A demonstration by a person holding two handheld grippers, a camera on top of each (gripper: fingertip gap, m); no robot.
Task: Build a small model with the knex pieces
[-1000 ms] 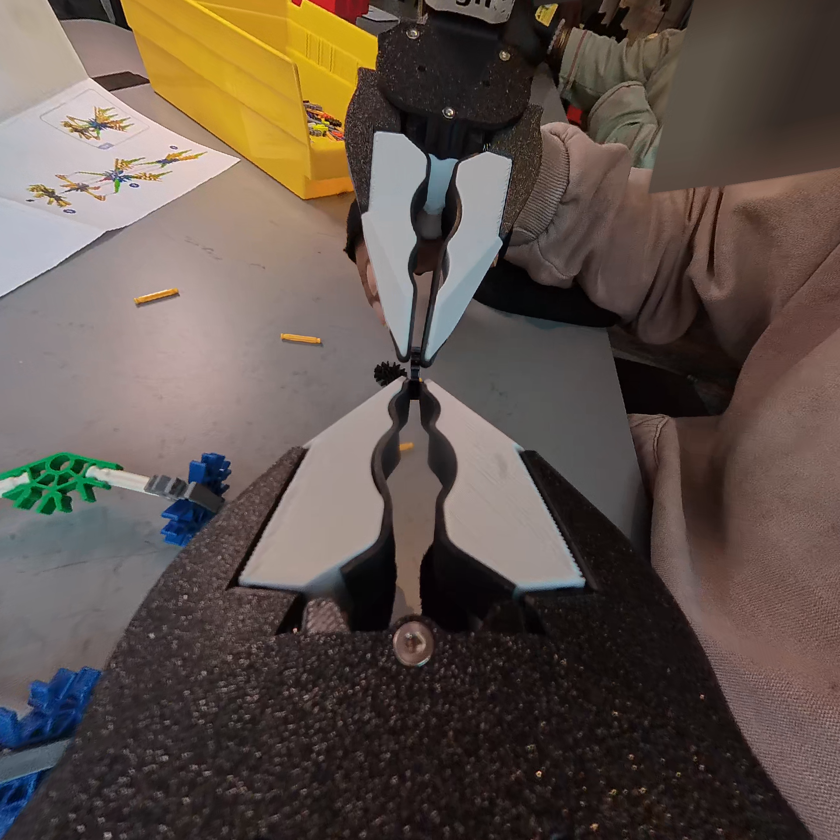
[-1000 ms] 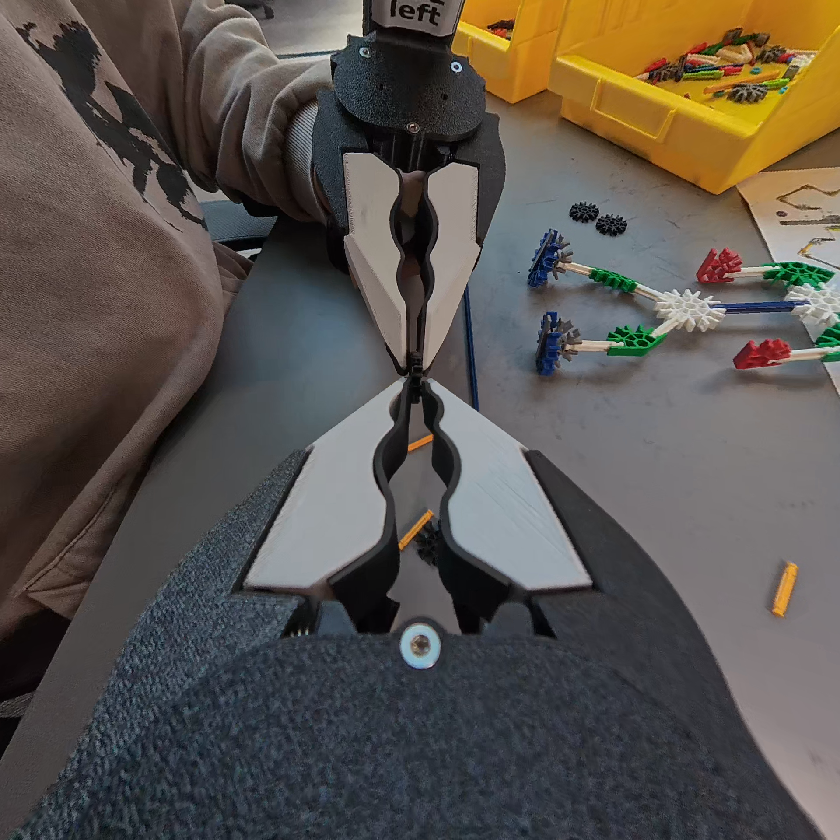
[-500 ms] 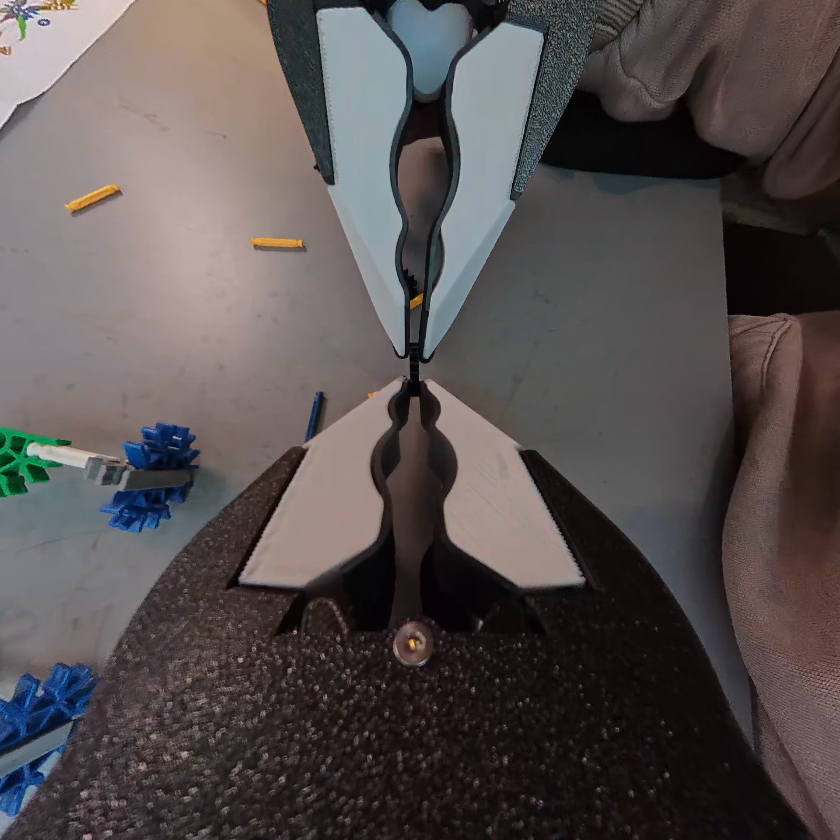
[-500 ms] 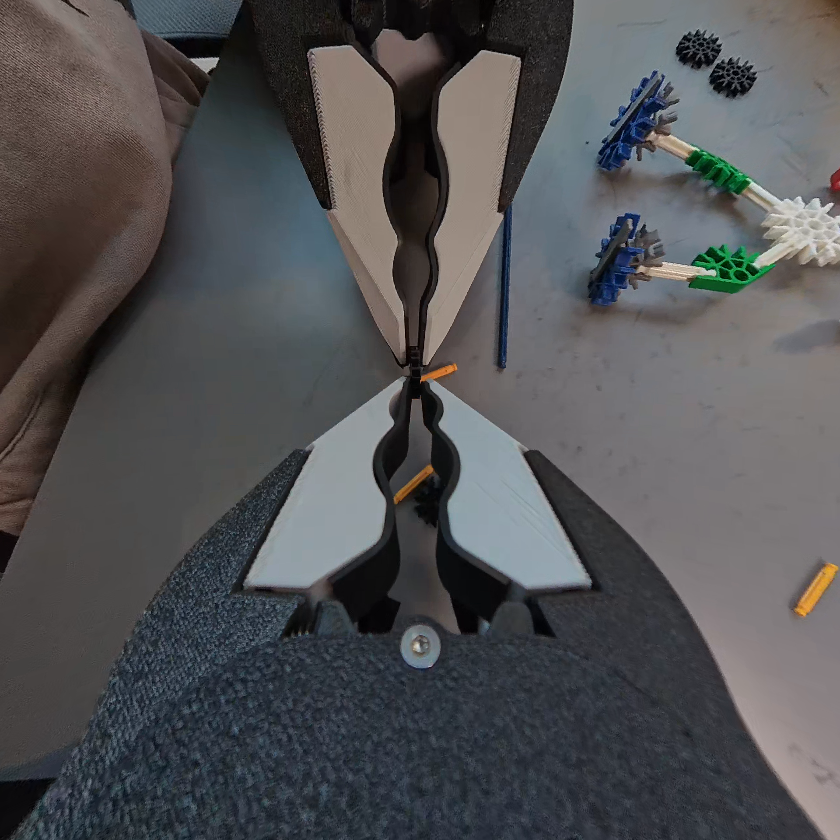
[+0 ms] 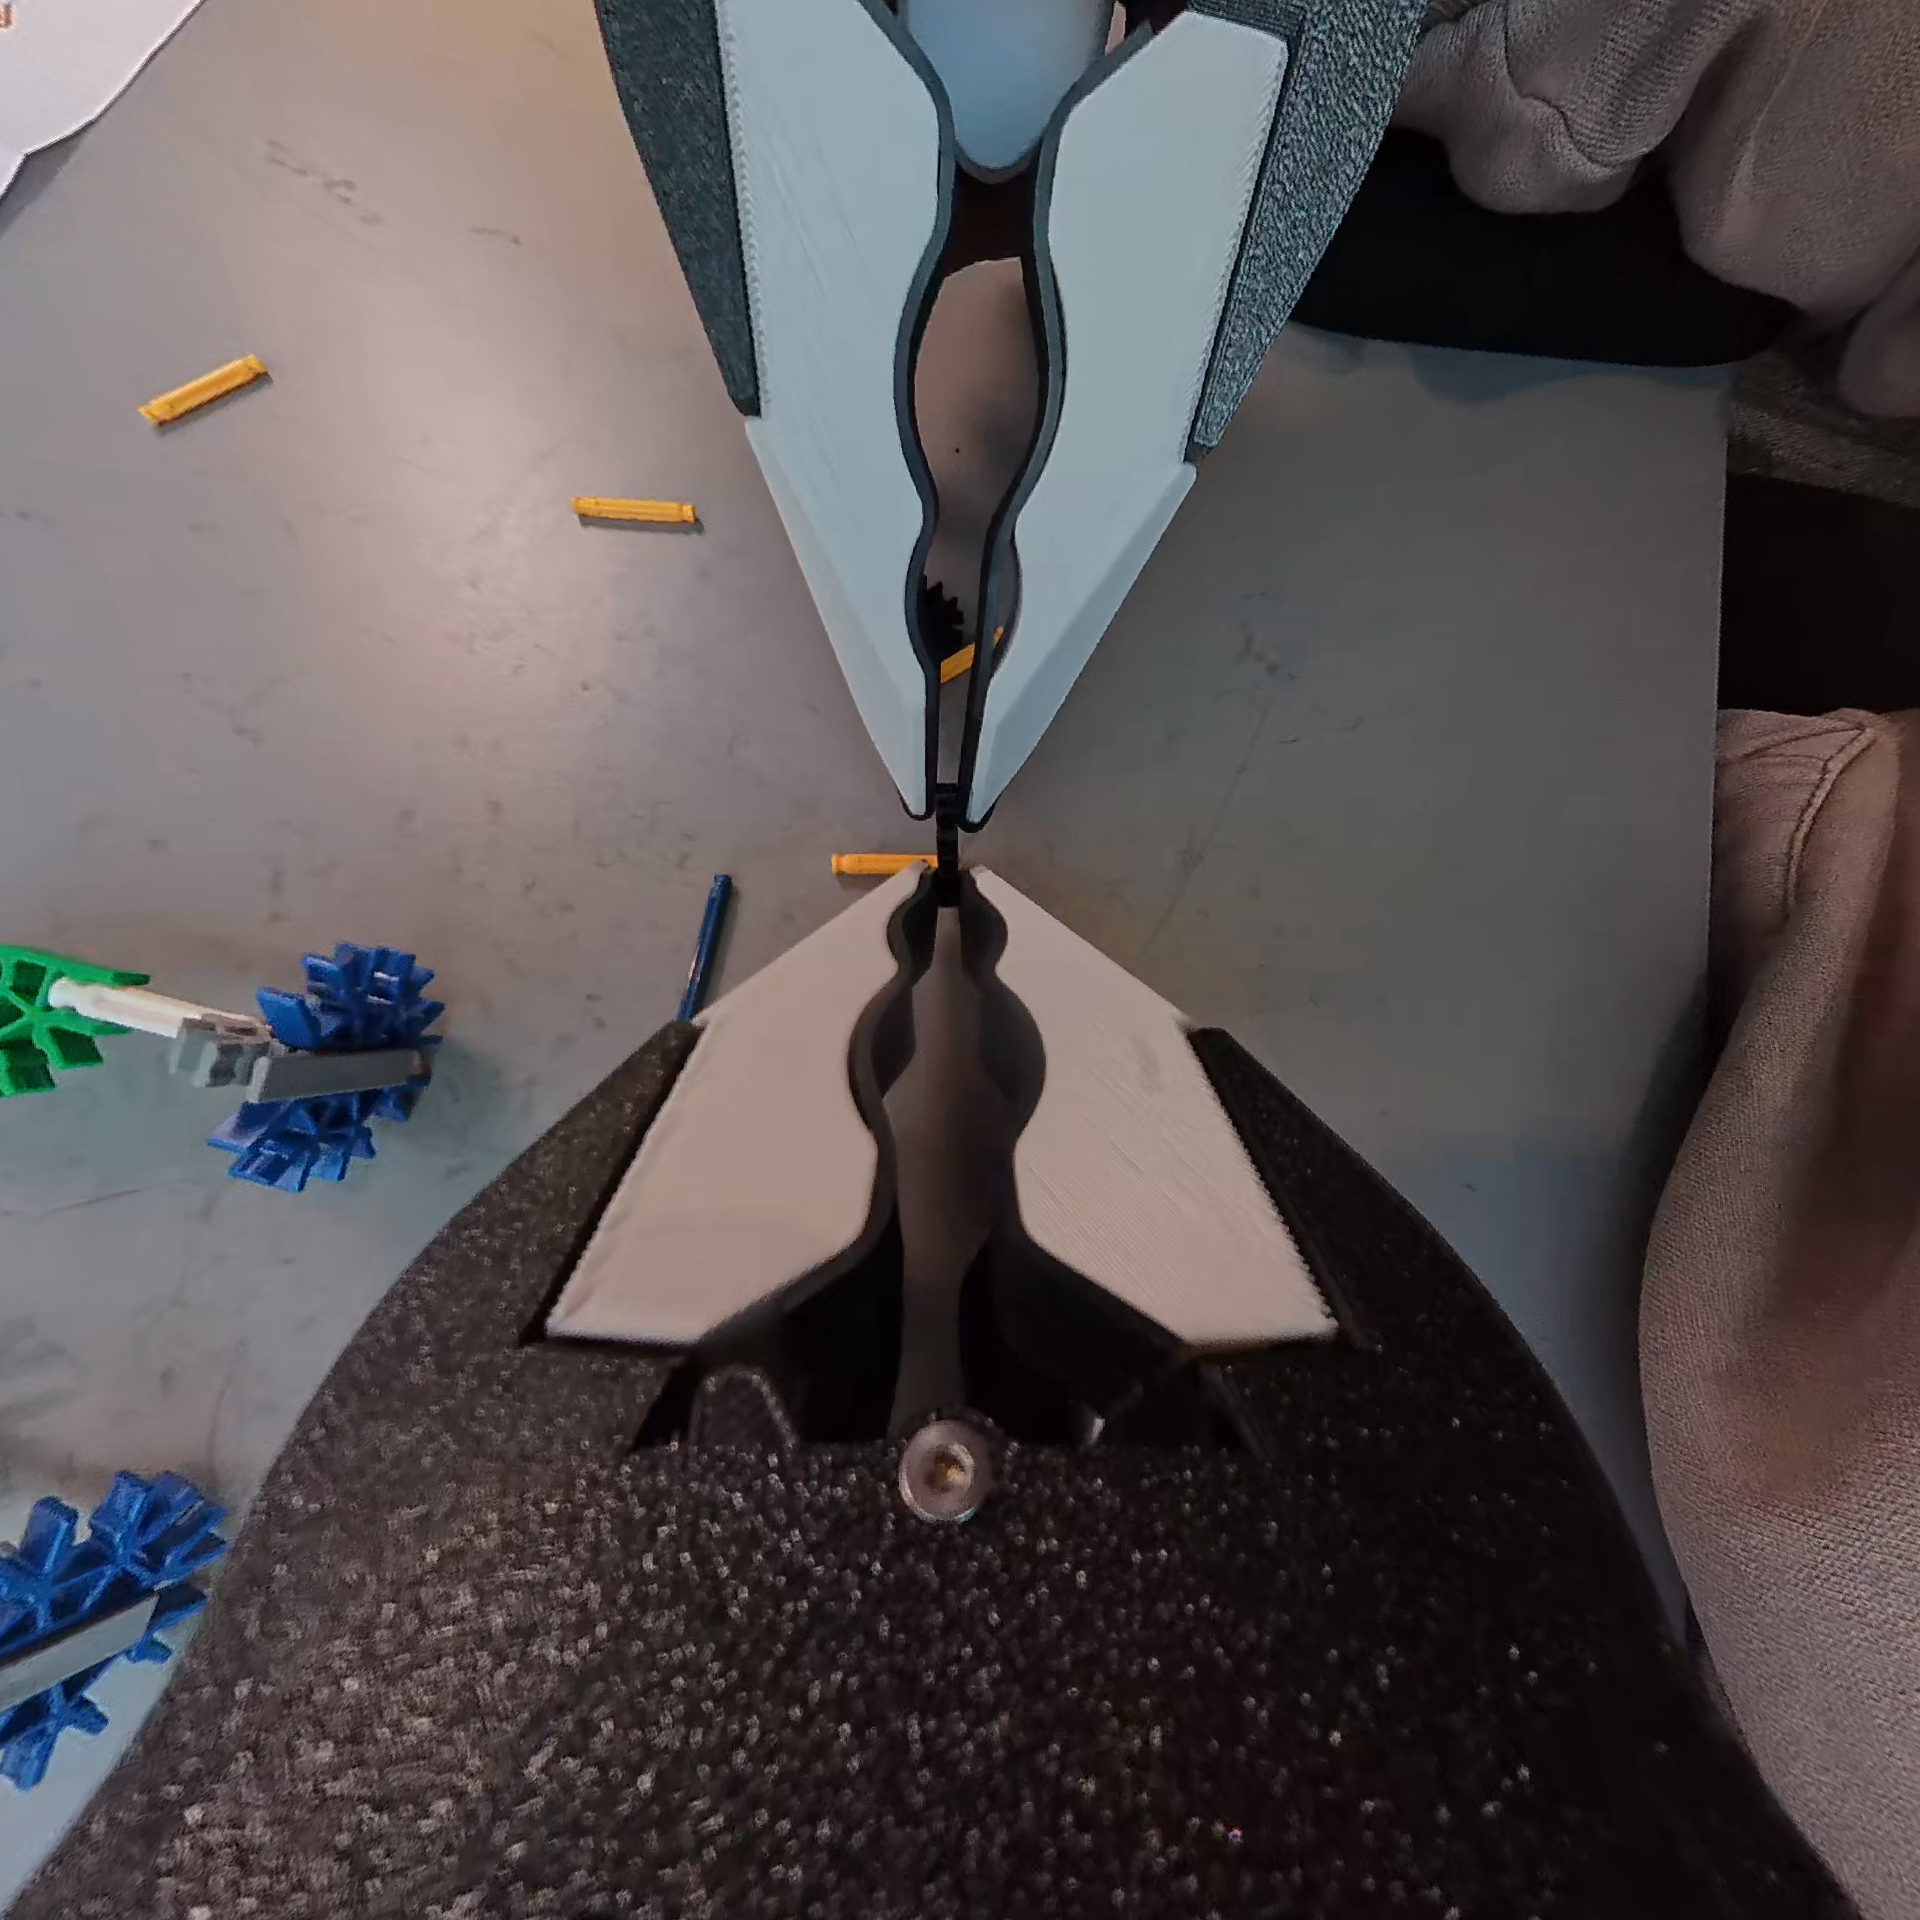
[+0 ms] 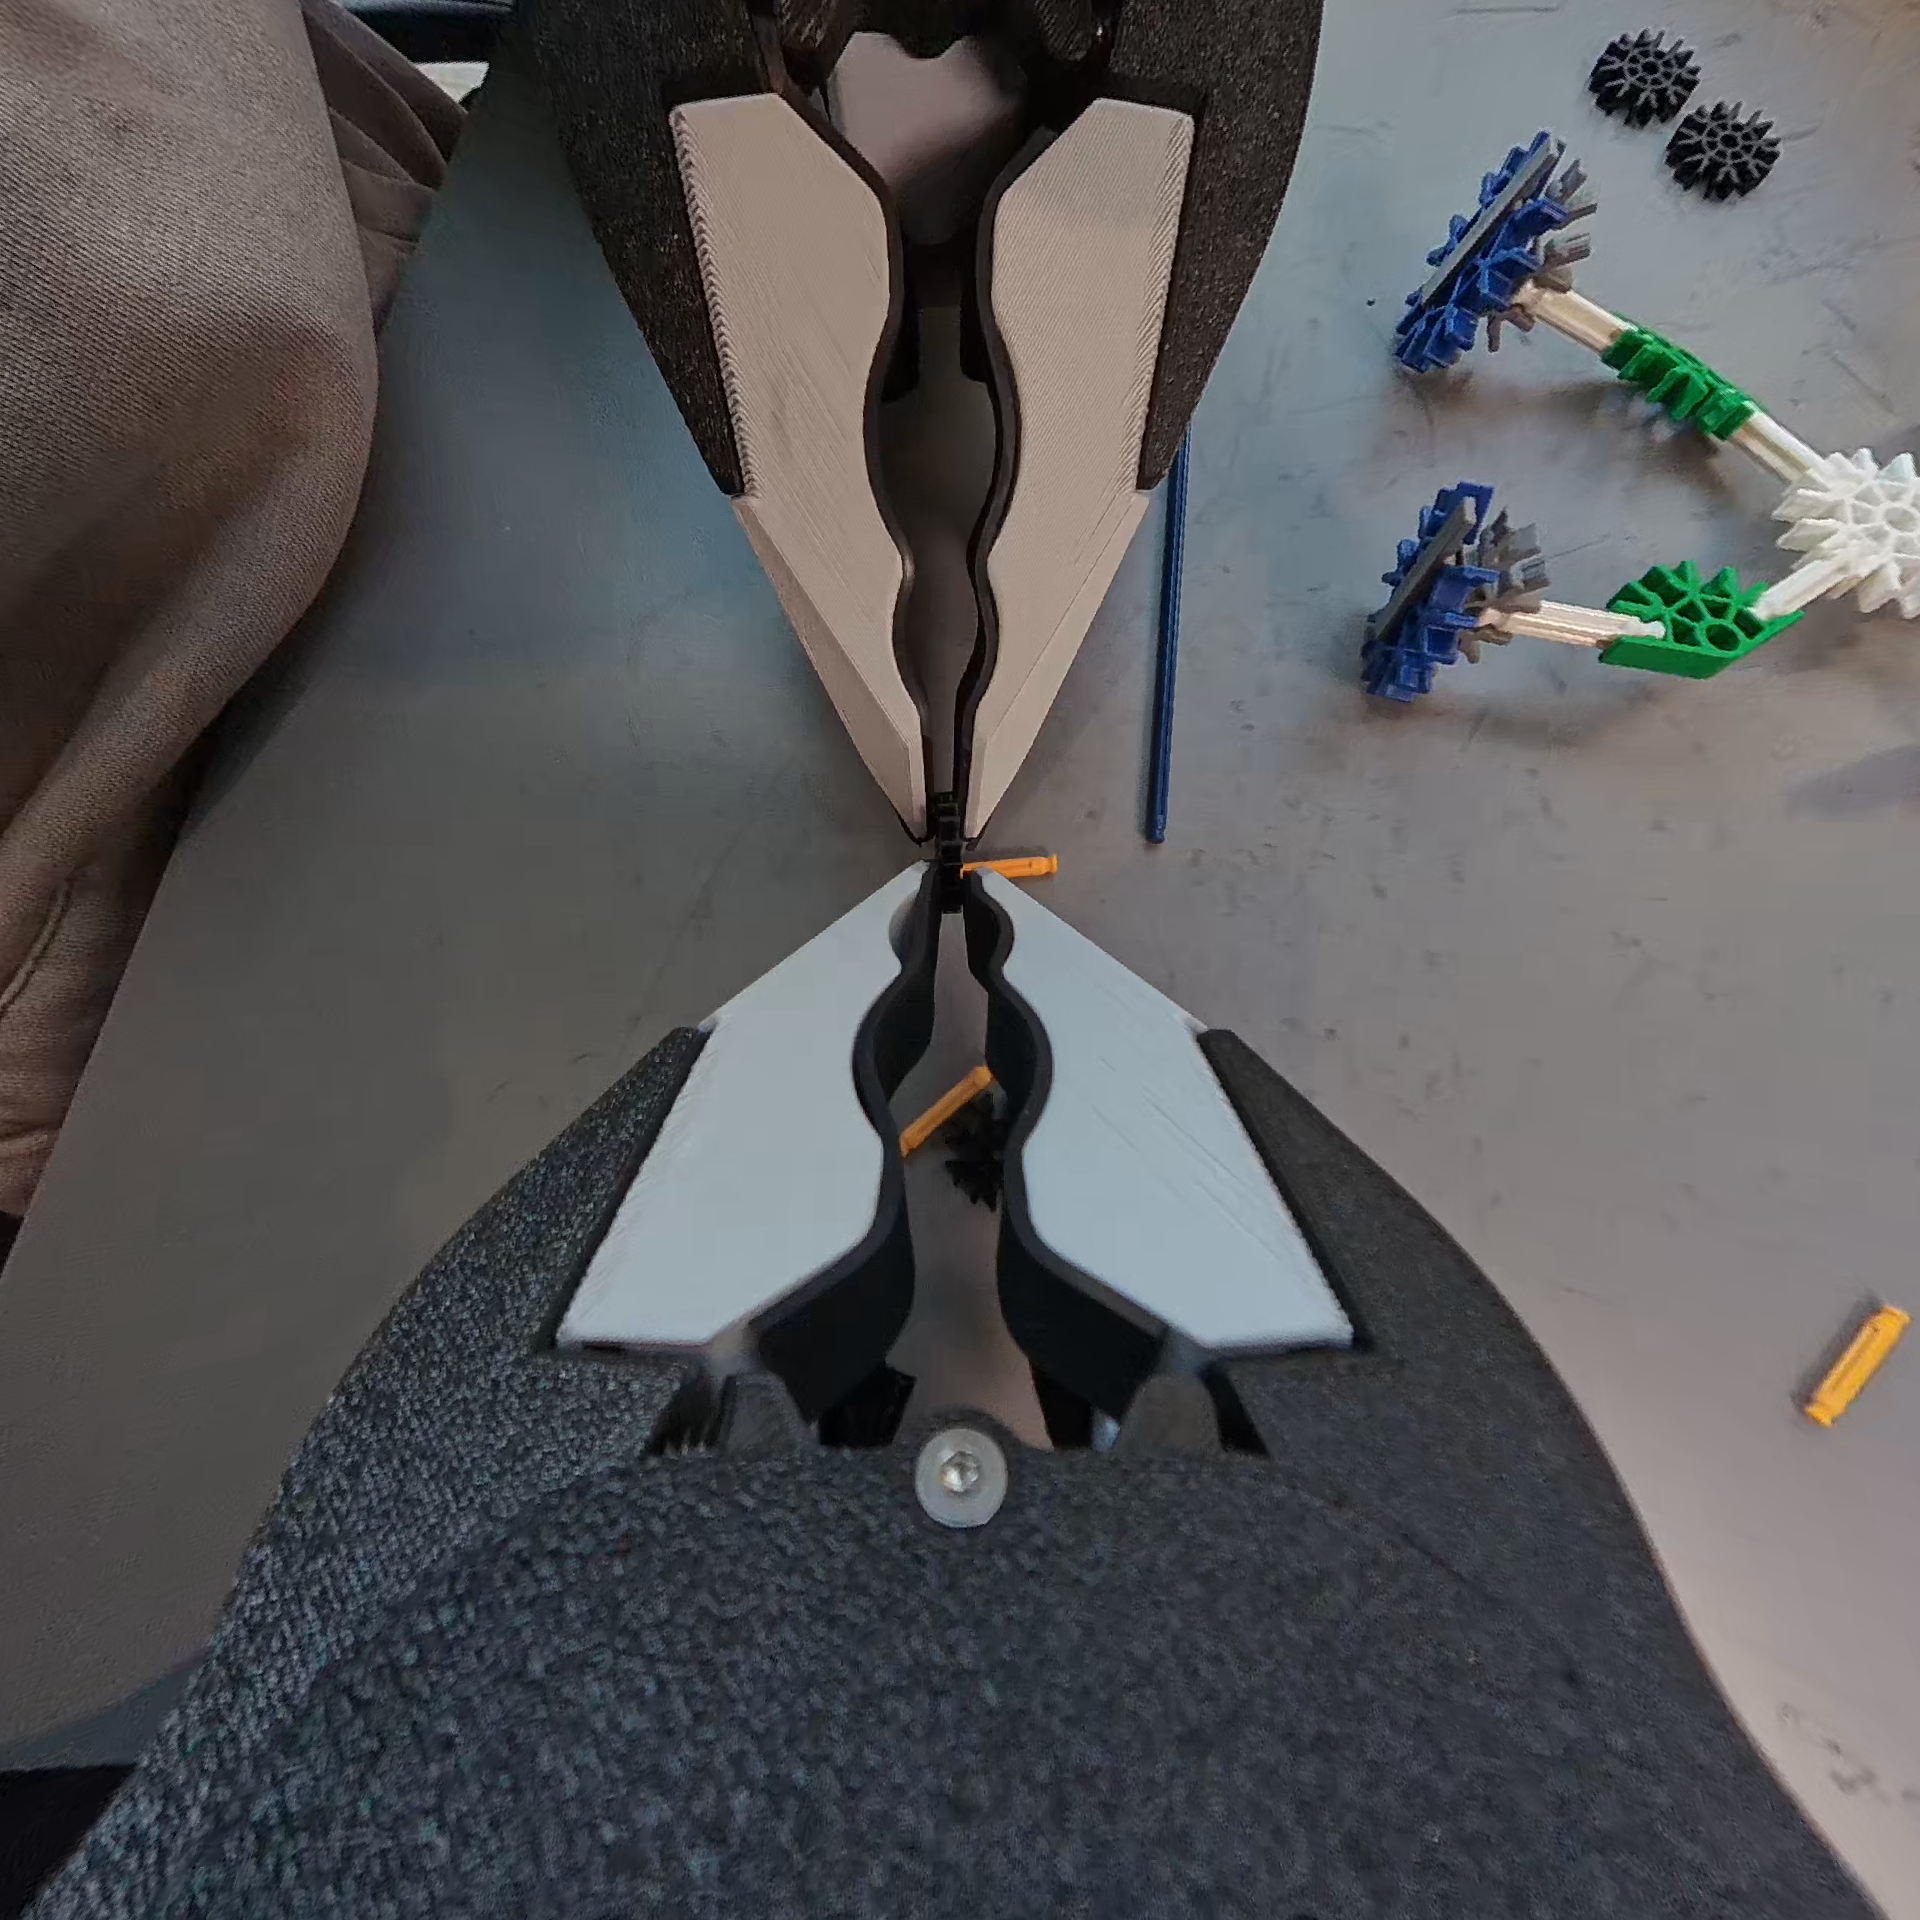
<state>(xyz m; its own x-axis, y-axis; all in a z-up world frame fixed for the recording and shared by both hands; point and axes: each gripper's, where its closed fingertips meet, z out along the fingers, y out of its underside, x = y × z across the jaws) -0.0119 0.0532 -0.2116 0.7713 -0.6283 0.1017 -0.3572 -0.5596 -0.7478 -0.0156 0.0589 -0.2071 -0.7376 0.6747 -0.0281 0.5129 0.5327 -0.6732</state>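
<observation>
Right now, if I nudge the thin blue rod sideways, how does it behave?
The blue rod looks long and slim, so probably light and slightly flexible. Lying flat on the smooth grey table, it would likely roll or skid.

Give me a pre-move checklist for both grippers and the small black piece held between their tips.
1. Left gripper shut on the small black piece: ok.
2. Right gripper shut on the same piece: ok.
3. Tips aligned, facing each other: ok.
4. Piece lifted off the grey table: cannot tell.
5. Orange rod beside the tips, touching the piece or lying below: cannot tell.
6. Blue rod apart from both grippers: ok.
</observation>
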